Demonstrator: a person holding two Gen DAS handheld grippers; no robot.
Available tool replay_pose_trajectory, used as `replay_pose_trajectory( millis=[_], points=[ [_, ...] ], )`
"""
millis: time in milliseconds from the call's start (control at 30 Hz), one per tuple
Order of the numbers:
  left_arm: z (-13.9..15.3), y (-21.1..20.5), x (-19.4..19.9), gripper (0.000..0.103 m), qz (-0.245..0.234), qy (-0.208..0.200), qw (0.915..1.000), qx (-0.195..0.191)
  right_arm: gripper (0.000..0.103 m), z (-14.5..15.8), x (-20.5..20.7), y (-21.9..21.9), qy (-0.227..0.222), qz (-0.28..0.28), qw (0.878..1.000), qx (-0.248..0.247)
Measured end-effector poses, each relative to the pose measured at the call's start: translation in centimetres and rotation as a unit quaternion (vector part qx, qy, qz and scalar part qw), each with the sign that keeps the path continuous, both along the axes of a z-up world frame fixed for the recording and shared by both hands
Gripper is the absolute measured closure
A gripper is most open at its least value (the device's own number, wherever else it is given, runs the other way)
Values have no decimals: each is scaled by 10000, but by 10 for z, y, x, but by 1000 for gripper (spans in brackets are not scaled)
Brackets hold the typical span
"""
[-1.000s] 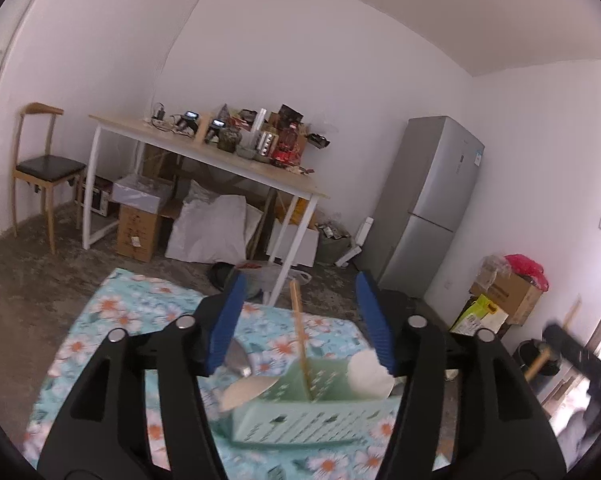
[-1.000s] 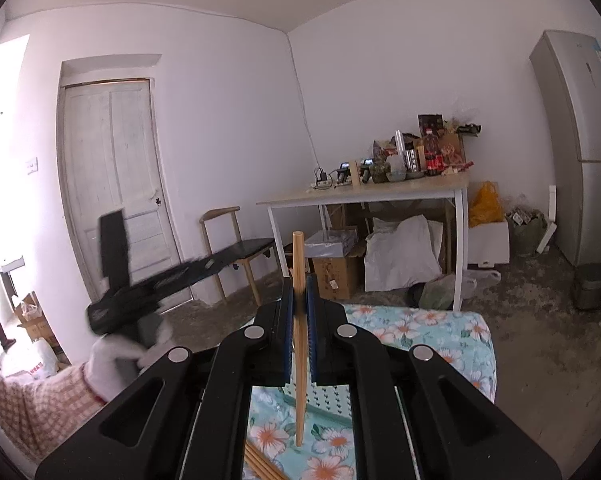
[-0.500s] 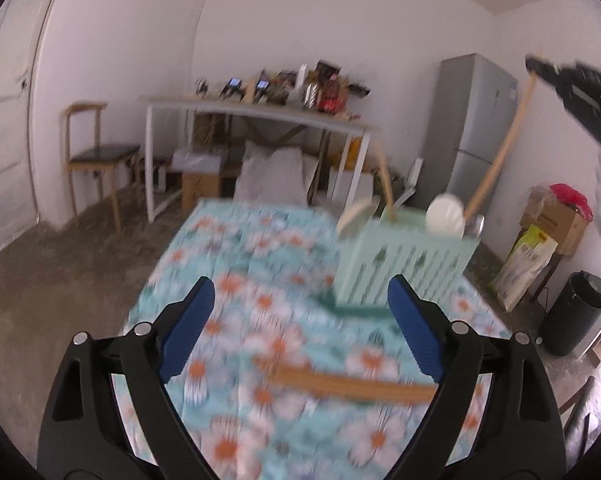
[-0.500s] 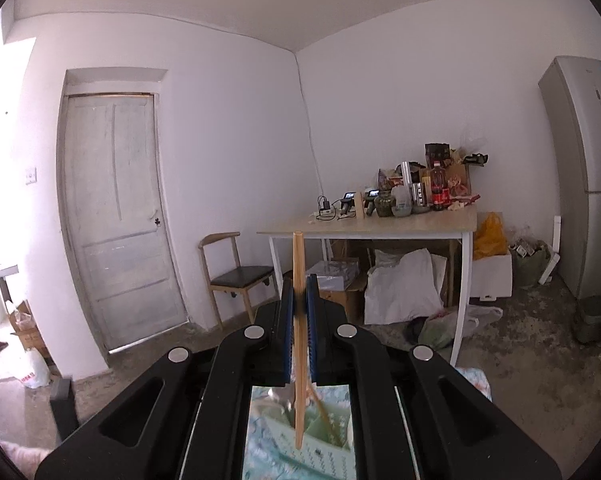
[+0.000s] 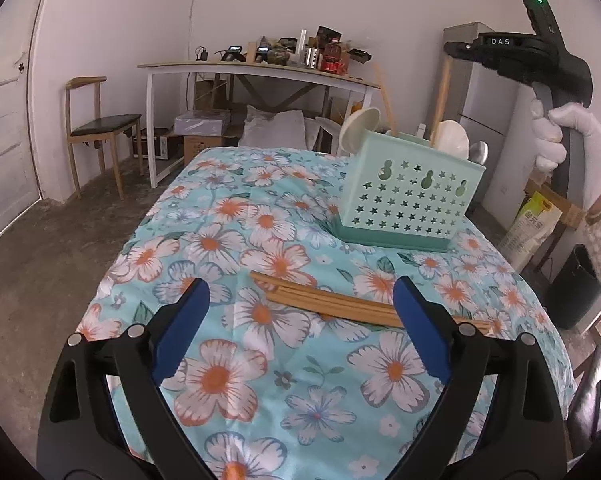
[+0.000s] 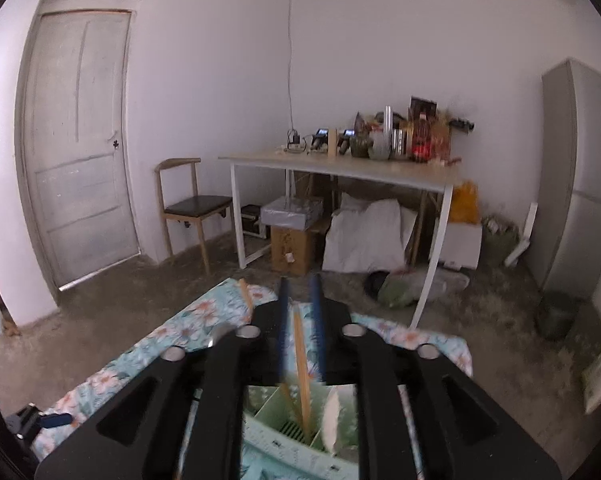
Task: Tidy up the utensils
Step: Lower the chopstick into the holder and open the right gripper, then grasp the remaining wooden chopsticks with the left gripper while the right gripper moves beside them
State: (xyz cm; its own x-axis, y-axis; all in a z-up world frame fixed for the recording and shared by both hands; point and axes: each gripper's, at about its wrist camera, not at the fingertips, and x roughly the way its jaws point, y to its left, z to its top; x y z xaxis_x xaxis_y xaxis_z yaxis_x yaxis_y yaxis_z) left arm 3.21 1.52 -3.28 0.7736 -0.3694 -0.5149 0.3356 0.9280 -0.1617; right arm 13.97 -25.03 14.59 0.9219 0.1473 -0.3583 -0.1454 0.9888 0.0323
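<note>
A bundle of wooden chopsticks [image 5: 340, 304] lies on the floral cloth [image 5: 228, 380]. My left gripper [image 5: 300, 284] hovers just above it, wide open and still opening, its blue pads either side of the bundle and not touching it. Behind stands a mint green utensil caddy [image 5: 412, 200] holding spoons [image 5: 358, 128] and upright chopsticks. Over the caddy [image 6: 276, 408], my right gripper [image 6: 299, 292] has its jaws opening. One chopstick [image 6: 302, 368] stands loose between the pads, its lower end in a compartment. A white-gloved hand [image 5: 548, 136] holds that gripper.
A white table [image 6: 340, 168] crowded with bottles stands at the back, boxes and bags beneath it. A wooden chair [image 5: 96, 128] and a door [image 6: 80, 140] are to the left, a grey fridge [image 6: 580, 180] and a black bin [image 5: 576, 284] to the right.
My left gripper has dropped to the cloth and opened wider over the chopstick bundle. My right gripper has carried its chopstick over the caddy, and its pads have parted from it.
</note>
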Motion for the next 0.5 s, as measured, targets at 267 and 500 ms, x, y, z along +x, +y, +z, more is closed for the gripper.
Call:
replay_pose_trajectory(
  millis=[267,500],
  points=[
    [0,-5,-4,14,-85,-52,9999,-23,56,16,-47,-18,-221,-11,9982,553],
    [-1,-4,-7,14,-57,-3,10000,24,23,-8,-87,-13,119,103,9980,606]
  ],
)
